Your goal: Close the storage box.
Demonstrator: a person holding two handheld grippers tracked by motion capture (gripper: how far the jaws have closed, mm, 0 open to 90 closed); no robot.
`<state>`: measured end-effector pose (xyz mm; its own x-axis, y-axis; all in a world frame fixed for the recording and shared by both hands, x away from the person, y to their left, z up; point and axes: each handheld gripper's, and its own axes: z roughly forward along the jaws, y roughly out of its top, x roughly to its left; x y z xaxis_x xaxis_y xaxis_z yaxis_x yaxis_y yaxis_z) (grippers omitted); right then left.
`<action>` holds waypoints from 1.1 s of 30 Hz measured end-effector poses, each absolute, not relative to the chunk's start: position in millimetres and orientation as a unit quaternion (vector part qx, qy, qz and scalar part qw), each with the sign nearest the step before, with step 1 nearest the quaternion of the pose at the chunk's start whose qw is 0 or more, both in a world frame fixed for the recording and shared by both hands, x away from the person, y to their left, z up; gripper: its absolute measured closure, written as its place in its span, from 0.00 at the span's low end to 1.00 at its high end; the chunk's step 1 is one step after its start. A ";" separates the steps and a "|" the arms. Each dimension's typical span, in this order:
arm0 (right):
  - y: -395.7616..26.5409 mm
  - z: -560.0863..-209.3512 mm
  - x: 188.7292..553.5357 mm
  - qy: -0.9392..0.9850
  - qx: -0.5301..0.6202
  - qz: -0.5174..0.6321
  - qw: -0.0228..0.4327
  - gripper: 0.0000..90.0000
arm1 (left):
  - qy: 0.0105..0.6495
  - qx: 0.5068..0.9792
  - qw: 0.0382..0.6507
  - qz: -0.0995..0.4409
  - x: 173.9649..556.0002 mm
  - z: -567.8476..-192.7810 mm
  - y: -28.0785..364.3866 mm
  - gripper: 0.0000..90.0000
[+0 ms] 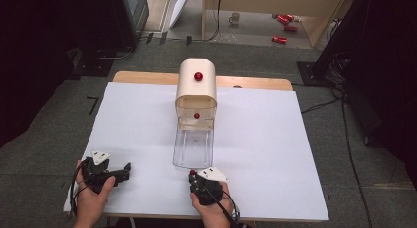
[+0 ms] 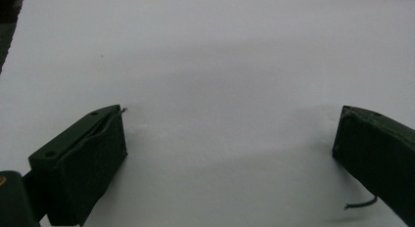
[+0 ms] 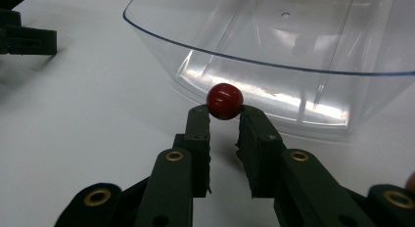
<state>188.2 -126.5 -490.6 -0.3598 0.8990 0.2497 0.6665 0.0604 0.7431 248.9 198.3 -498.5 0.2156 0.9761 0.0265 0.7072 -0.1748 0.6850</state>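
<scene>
Red balls: 3 in the high view. 1 red ball (image 3: 224,101) sits pinched at the tips of the right gripper (image 3: 224,111), 1 on top of the cream box (image 1: 196,85), and 1 lower down at the box's front opening.
Held ball's place: just outside the near lip of the clear tray (image 3: 274,56), close above the white sheet (image 1: 255,154), at the near middle of the table.
Right gripper: clenched on the red ball, both tips pressing its sides; in the high view it sits at the bottom centre, just short of the tray's near end.
Left gripper (image 2: 230,134): released, its 2 jaws standing wide apart over bare white sheet with nothing between them; in the high view it lies at the bottom left, well apart from the tray.
Hands: 2, each around 1 gripper, coming in from the bottom edge.
Trays: 1, clear, running from the box's front toward the person.
Boxes: 1, cream, with a rounded top, at the far middle of the table.
High view adds: the whole layout, the box and its 2 balls, plus 1 mug (image 1: 235,17) and several red cans (image 1: 285,19) on the floor beyond the table.
Right gripper view adds: the grip itself, and the tray's curved lip right behind the ball.
Left gripper view adds: the wide gap between its jaws.
</scene>
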 end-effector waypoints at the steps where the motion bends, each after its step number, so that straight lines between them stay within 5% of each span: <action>1: -126.3 -490.0 188.5 0.715 0.547 0.412 0.141 0.85 | 0.578 0.728 0.280 0.240 249.0 -498.5 198.3 0.00; 33: -134.5 -454.9 234.2 0.702 0.540 0.427 0.186 0.85 | 0.578 0.728 0.279 0.240 249.0 -498.5 198.4 0.00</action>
<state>234.2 -134.5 -454.9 -0.3481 0.9159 0.1999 0.5990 0.0533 0.7990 249.0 198.4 -498.5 0.2160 0.9760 0.0266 0.7075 -0.1752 0.6846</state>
